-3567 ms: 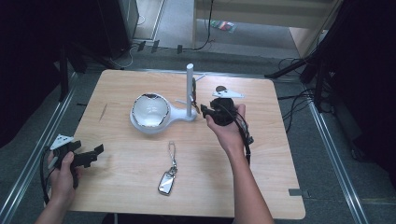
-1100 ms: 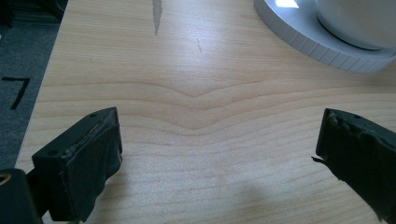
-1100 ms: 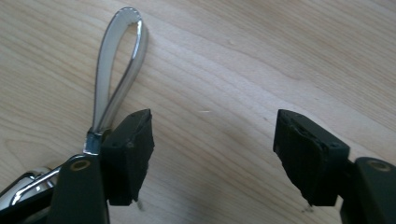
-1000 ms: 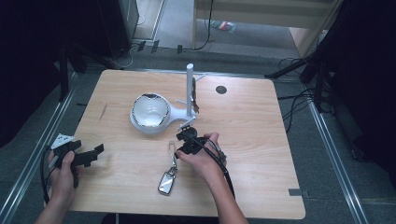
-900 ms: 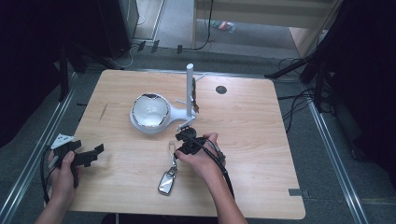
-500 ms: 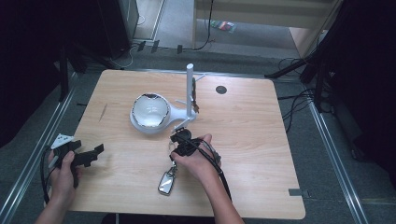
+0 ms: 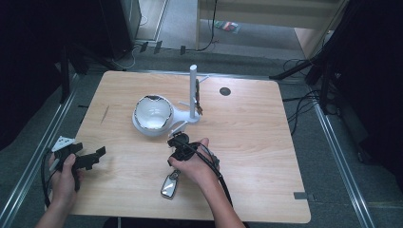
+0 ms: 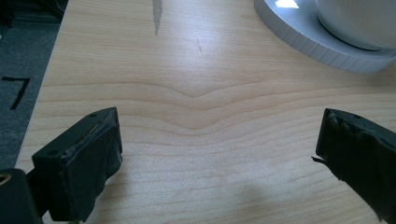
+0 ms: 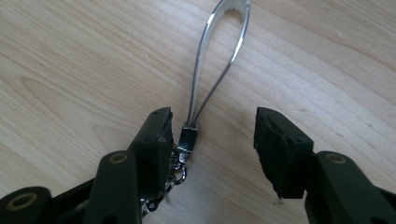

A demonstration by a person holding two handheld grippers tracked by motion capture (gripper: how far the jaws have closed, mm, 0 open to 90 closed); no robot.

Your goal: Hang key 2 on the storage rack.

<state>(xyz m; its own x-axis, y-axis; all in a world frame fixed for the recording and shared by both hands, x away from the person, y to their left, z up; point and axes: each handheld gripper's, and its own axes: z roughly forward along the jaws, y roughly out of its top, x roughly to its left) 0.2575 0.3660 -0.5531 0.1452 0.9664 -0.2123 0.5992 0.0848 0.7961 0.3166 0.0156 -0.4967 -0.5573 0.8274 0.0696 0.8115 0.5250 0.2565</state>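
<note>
With the right gripper spread open around the key strap lying flat on the desk, the thin loop could easily be missed when pinched, while the left gripper was held open too.

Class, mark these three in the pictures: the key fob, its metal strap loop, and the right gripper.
key fob (image 7: 169, 185), high view, on its silver body.
metal strap loop (image 9: 223, 44), right gripper view, on the right strand of the loop.
right gripper (image 9: 212, 142), right gripper view, midway between its open jaws.
</note>
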